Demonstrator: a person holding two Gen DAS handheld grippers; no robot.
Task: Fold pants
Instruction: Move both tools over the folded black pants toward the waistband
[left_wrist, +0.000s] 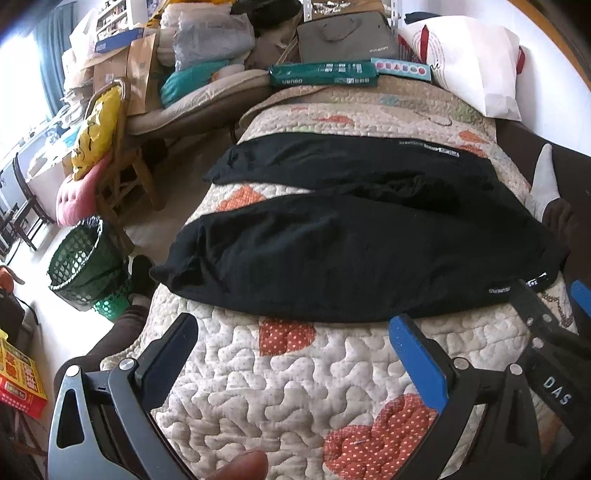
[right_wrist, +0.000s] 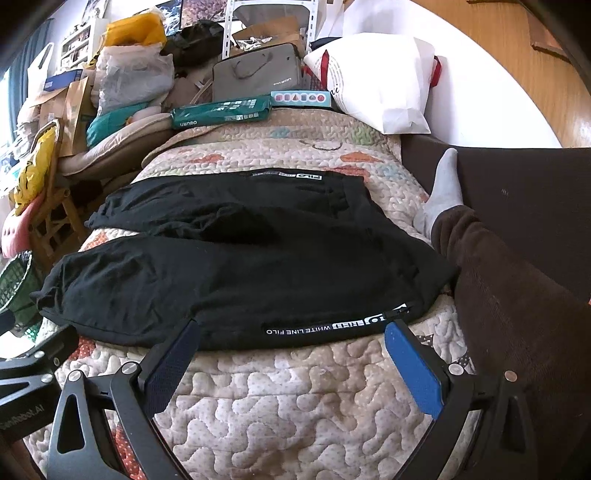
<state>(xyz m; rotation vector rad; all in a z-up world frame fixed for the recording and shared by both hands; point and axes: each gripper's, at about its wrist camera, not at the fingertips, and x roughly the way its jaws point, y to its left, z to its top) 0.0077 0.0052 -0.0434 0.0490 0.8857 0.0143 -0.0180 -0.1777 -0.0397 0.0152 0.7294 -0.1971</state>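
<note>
Here, black pants (left_wrist: 351, 251) on quilt (left_wrist: 288, 398), both claws apart, "WHITE LINE FILO" lettering (right_wrist: 299, 329) legible only from right wrist.

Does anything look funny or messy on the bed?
Yes. The black pants lie spread with the two legs splayed apart and the cloth rumpled, not yet folded. A foot in a white sock rests on the quilt right beside them.
</note>
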